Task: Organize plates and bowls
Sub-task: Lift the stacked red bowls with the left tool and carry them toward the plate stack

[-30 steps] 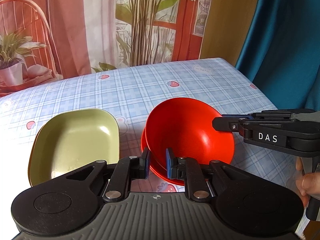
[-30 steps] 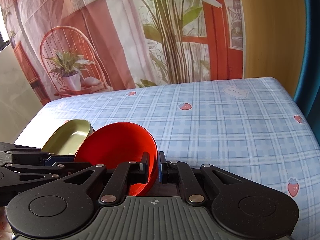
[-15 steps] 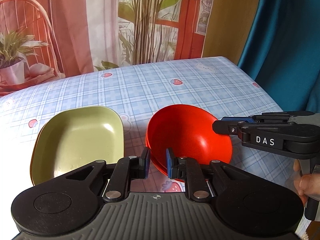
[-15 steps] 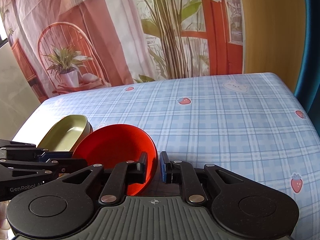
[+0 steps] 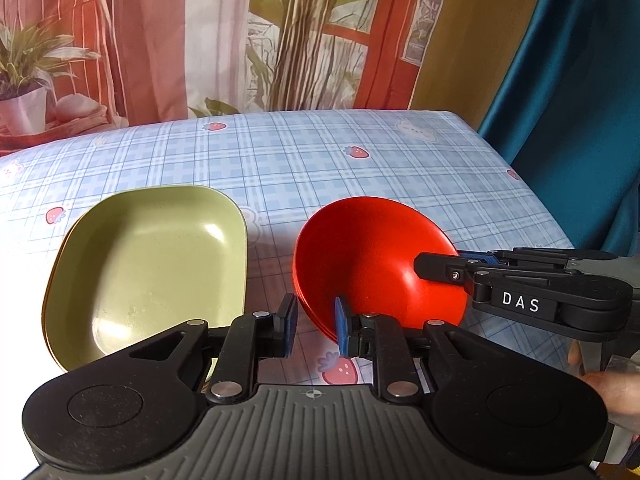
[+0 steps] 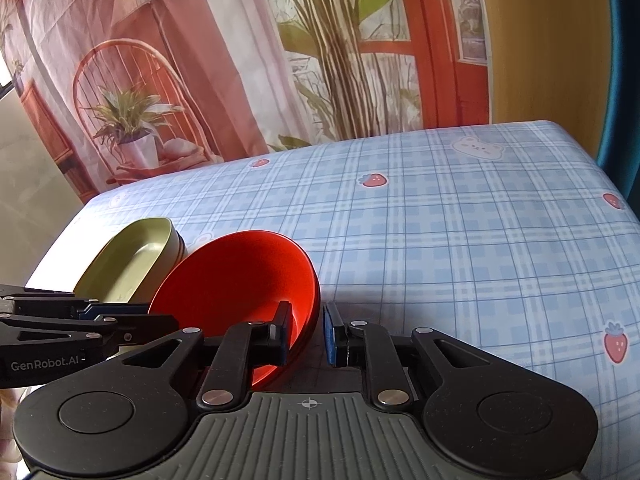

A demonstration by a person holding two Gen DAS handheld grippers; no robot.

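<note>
A stack of red bowls (image 5: 372,256) sits on the checked tablecloth (image 5: 320,168), right of a stack of pale green squarish plates (image 5: 152,264). My left gripper (image 5: 314,330) is open, its jaws straddling the near rim of the top red bowl without gripping. My right gripper (image 6: 306,334) is open too, straddling the bowl's right rim (image 6: 240,280); it shows in the left wrist view (image 5: 452,266) at the bowl's right edge. The green plates (image 6: 132,260) lie behind the bowl in the right wrist view.
The cloth-covered table (image 6: 460,232) stretches back and right, with its right edge by a blue curtain (image 5: 580,100). A printed backdrop (image 6: 240,60) hangs behind the far edge. The left gripper's body (image 6: 60,336) crosses the lower left of the right wrist view.
The top red bowl has come down from a tilt and now rests nested on the red stack. Both grippers have opened and let go of its rim.
</note>
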